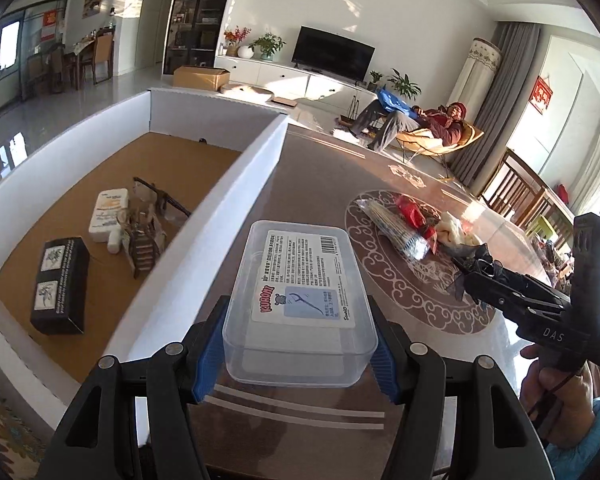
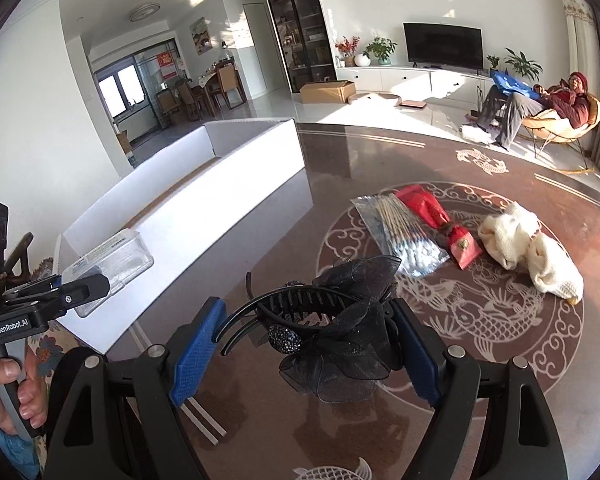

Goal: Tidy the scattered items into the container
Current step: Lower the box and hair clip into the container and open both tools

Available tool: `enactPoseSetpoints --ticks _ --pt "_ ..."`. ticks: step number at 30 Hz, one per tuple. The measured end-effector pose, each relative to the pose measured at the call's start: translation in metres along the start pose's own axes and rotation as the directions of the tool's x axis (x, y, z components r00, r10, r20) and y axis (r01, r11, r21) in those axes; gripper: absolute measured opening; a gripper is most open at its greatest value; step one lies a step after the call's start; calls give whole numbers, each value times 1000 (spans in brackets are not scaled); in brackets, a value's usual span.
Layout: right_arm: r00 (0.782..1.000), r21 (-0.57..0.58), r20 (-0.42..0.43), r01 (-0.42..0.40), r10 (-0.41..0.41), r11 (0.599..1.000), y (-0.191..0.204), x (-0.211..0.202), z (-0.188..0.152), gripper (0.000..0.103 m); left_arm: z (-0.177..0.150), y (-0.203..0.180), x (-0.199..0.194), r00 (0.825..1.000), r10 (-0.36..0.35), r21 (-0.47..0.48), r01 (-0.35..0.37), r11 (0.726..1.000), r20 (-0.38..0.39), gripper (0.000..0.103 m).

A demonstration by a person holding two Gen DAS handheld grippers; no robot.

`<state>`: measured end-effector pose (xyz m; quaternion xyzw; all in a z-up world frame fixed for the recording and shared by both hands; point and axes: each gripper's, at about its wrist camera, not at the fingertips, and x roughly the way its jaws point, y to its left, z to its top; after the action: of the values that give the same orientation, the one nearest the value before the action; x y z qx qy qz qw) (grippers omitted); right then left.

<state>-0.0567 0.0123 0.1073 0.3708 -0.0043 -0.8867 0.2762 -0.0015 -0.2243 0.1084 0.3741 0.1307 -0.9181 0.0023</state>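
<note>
the left gripper clamps a clear plastic box lengthwise, just right of the white container wall and nearer it than the right gripper, which grips a black hair clip.

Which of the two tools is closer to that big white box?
Left. The left tool, gripping a clear plastic case, is beside the white box; the right tool is farther out over the table.

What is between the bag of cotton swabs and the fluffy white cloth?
A red packet lies between the cotton swabs bag and the white cloth, touching the bag. The right wrist view shows it best.
</note>
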Motion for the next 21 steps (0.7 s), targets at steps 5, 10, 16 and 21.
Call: enactPoseSetpoints --ticks 5,10,16,21 --pt "989 -66 39 -140 142 988 69 29 61 82 48 80 -4 989 148 -46 -147 988 27 62" --pt "961 -181 -3 -272 276 945 161 81 94 82 65 176 12 962 270 -155 -273 950 -41 62" --pt "890 -262 -224 -447 397 855 250 158 67 83 63 239 41 927 325 -161 -356 921 -188 62" --pt "866 -297 -386 -442 318 846 276 192 39 84 52 235 62 859 423 -53 -456 889 -287 65"
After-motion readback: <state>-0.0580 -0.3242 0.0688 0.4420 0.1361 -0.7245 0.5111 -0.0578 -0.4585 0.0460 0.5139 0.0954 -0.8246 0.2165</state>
